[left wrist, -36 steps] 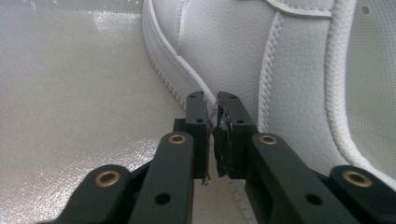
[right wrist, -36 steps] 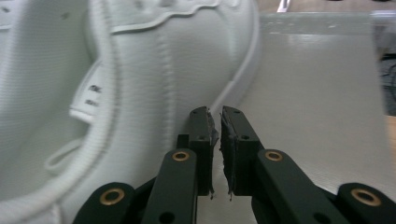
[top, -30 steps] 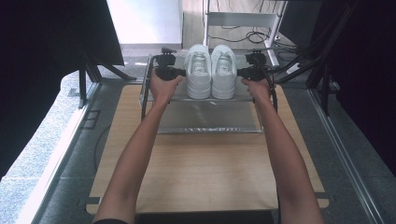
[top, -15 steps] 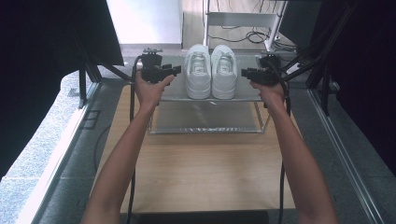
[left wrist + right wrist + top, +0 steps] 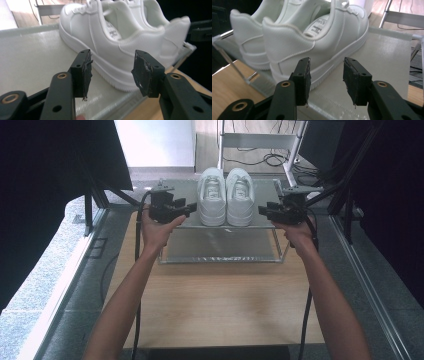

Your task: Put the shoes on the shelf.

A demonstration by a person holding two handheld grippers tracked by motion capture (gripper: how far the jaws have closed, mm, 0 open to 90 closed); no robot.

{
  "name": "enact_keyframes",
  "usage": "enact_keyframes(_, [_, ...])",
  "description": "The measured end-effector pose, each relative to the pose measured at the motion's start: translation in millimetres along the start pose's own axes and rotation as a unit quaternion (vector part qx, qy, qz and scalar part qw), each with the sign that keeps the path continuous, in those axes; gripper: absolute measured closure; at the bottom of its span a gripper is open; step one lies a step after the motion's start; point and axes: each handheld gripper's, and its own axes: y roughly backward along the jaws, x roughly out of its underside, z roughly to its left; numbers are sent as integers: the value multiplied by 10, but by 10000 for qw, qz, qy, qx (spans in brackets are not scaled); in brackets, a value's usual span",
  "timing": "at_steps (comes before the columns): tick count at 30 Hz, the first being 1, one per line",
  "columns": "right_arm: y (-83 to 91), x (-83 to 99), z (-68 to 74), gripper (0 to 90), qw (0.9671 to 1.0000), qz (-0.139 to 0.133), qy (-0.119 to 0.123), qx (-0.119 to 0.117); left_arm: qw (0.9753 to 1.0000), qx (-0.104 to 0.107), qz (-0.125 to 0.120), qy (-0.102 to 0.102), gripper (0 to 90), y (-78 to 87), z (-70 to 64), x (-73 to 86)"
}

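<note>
- Two white shoes stand side by side on the top of a small rack (image 5: 172, 259), at the far end of the table (image 5: 220, 305).
- The left shoe (image 5: 212, 197) and the right shoe (image 5: 240, 197) touch each other, with their heels toward the person.
- The left gripper (image 5: 191, 208) is just left of the left shoe, near its heel. Its jaws are wide apart and hold nothing.
- In the left gripper view, the side of the left shoe (image 5: 105, 47) sits just past the two jaws, not between them.
- The right gripper (image 5: 261, 210) is just right of the right shoe. Its jaws are apart too, and nothing is in them.
- In the right gripper view, the heel of the right shoe (image 5: 312, 42) is close in front of the jaws, but they do not touch it.
- So I think the work is at its start: the hands are in place, one on each side.
- No shoe is gripped or lifted yet. The grabbing and moving of the shoes looks like what is left to do.
</note>
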Motion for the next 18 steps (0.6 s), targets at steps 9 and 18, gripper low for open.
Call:
enact_keyframes(9, [217,307,51,554,9996,-155,136,-177,9991,358,114,-190,453,278,-87,338])
enact_keyframes(18, [475,788,122,549,9979,-405,219,-451,9985,458,237,-184,426,494,-99,847])
